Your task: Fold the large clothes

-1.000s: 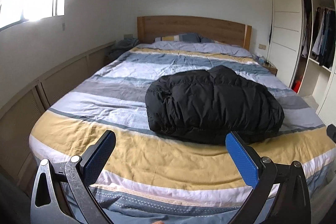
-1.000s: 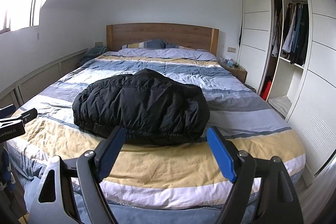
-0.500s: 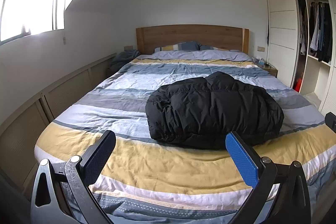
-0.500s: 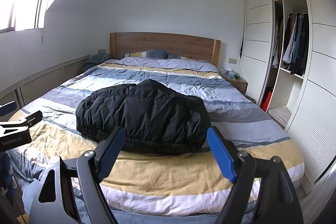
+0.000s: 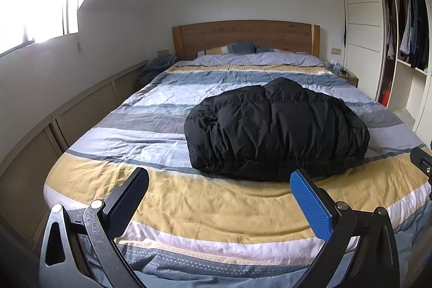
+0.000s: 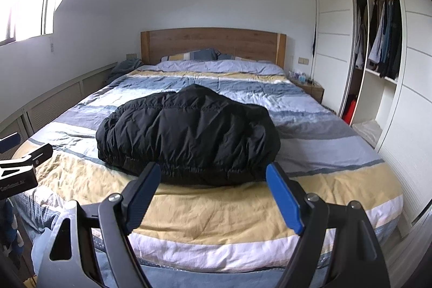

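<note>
A black puffer jacket [image 5: 275,128] lies folded into a thick bundle on the striped bed [image 5: 216,204], its elastic hem toward me. My left gripper [image 5: 218,182] hangs open over the yellow stripe near the foot of the bed, short of the jacket and a little to its left, with nothing between its fingers. In the right wrist view the same jacket [image 6: 189,131] sits straight ahead. My right gripper [image 6: 213,177] is open too, its fingertips close in front of the hem without touching it. Part of the left gripper shows at that view's left edge.
A wooden headboard [image 5: 245,38] and pillows [image 5: 229,49] stand at the far end. Low panelled cabinets [image 5: 81,112] run along the left wall under a bright window. An open wardrobe [image 6: 378,50] with hanging clothes and a small bedside table [image 6: 310,88] are at the right.
Both views have tilted up slightly, so more wall shows and the bed sits lower in the picture. The jacket has not moved and both grippers stay open.
</note>
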`<state>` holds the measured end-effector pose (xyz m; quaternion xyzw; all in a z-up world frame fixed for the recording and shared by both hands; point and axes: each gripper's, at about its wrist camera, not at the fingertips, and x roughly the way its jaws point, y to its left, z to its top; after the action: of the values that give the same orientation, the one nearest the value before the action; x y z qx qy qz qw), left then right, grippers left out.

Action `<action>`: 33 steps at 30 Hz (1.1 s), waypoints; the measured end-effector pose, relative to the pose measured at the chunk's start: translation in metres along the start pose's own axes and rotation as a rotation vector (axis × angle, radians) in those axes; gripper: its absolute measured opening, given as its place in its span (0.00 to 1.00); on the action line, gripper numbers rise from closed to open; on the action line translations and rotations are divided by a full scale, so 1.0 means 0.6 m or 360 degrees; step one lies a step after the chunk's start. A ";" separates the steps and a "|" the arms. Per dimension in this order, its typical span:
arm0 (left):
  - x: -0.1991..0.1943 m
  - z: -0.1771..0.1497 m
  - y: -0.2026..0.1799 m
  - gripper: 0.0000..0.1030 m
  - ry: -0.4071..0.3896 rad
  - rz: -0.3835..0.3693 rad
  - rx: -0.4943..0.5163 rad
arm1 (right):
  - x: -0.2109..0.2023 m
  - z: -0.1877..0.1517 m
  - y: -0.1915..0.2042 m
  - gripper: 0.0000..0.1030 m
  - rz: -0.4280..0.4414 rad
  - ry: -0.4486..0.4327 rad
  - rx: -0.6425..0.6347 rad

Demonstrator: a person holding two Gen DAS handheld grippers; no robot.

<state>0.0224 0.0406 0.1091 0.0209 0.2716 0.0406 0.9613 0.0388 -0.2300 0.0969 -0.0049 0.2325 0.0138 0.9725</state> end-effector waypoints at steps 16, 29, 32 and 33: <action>0.052 -0.013 0.002 1.00 0.0102 -0.0055 -0.0023 | 0.066 -0.027 -0.023 0.78 -0.0025 0.0168 0.0058; 0.108 -0.030 0.015 1.00 0.0214 -0.0081 -0.0053 | 0.111 -0.040 -0.025 0.78 -0.0024 0.0289 0.0058; 0.120 -0.033 0.018 1.00 0.0237 -0.0084 -0.0056 | 0.122 -0.045 -0.026 0.78 -0.0027 0.0321 0.0062; 0.123 -0.034 0.019 1.00 0.0244 -0.0085 -0.0058 | 0.126 -0.046 -0.027 0.78 -0.0029 0.0333 0.0061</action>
<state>0.0739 0.0588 0.0542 -0.0071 0.3442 0.0214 0.9386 0.0943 -0.2446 0.0378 0.0102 0.3328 -0.0001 0.9429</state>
